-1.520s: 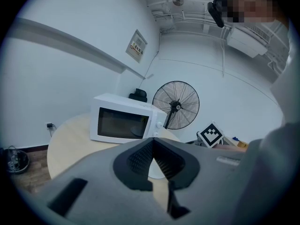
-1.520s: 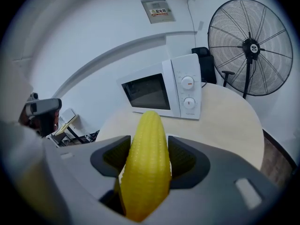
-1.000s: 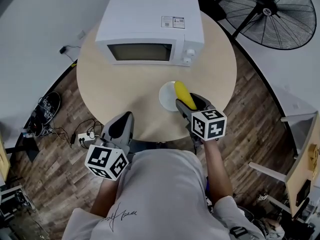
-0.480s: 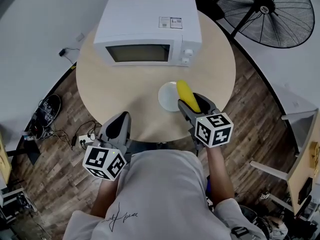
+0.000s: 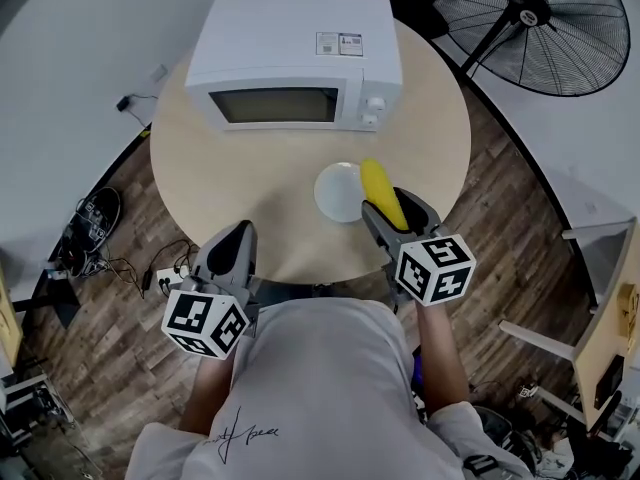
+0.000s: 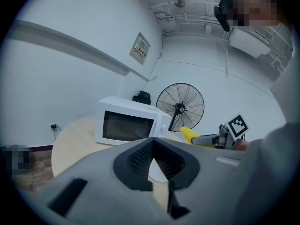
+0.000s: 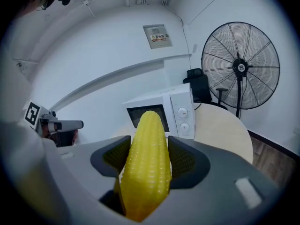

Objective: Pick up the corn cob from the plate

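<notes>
The yellow corn cob (image 5: pixel 377 184) is clamped between the jaws of my right gripper (image 5: pixel 386 206), raised just off the right rim of the white plate (image 5: pixel 331 193). In the right gripper view the corn cob (image 7: pixel 146 158) stands up between the two dark pads (image 7: pixel 183 158), its tip pointing toward the microwave. My left gripper (image 5: pixel 240 236) hovers at the table's near edge, left of the plate, shut and holding nothing. In the left gripper view its jaws (image 6: pixel 153 146) meet, and the corn cob (image 6: pixel 189 134) shows far to the right.
A white microwave (image 5: pixel 295 63) with its door shut stands at the back of the round wooden table (image 5: pixel 250 183). A black floor fan (image 5: pixel 535 23) stands beyond the table at the right. Cables and a power strip (image 5: pixel 165 276) lie on the floor at the left.
My right gripper has carried the corn cob a little to the right, off the plate's middle to its right rim. The left gripper has drifted slightly back toward the person.
</notes>
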Demonstrator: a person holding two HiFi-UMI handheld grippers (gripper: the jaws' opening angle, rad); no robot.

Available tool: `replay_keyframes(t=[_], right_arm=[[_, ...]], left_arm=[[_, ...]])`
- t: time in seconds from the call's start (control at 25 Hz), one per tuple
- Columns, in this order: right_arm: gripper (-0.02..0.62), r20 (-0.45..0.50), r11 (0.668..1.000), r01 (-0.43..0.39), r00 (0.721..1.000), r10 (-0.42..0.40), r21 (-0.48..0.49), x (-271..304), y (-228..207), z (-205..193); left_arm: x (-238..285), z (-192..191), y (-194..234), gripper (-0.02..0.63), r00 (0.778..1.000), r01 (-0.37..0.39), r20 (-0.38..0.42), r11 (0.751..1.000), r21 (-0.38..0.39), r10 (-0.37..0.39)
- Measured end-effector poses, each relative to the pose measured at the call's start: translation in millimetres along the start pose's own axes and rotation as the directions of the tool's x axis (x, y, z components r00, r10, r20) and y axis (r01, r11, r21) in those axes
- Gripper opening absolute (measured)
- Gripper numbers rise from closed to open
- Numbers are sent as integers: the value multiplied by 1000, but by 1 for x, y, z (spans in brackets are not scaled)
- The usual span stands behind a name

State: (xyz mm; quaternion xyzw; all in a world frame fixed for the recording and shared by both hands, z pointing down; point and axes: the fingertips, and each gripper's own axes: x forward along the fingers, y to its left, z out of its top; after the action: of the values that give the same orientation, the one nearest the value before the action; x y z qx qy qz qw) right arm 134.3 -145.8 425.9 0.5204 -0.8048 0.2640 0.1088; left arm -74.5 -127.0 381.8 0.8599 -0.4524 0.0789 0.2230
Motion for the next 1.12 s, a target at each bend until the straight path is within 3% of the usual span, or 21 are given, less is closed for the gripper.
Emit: replay_keyframes(t=[0.68, 1.12], right_arm=[[265, 96, 999, -10, 995, 13, -32, -24, 0, 23], [265, 98, 997, -34, 994, 41, -67, -26, -1, 30]], left_arm=[[-1, -3, 2, -11, 999, -38, -6, 999, -2, 38], [3, -2, 1, -9, 1000, -18, -5, 1000, -22, 18]])
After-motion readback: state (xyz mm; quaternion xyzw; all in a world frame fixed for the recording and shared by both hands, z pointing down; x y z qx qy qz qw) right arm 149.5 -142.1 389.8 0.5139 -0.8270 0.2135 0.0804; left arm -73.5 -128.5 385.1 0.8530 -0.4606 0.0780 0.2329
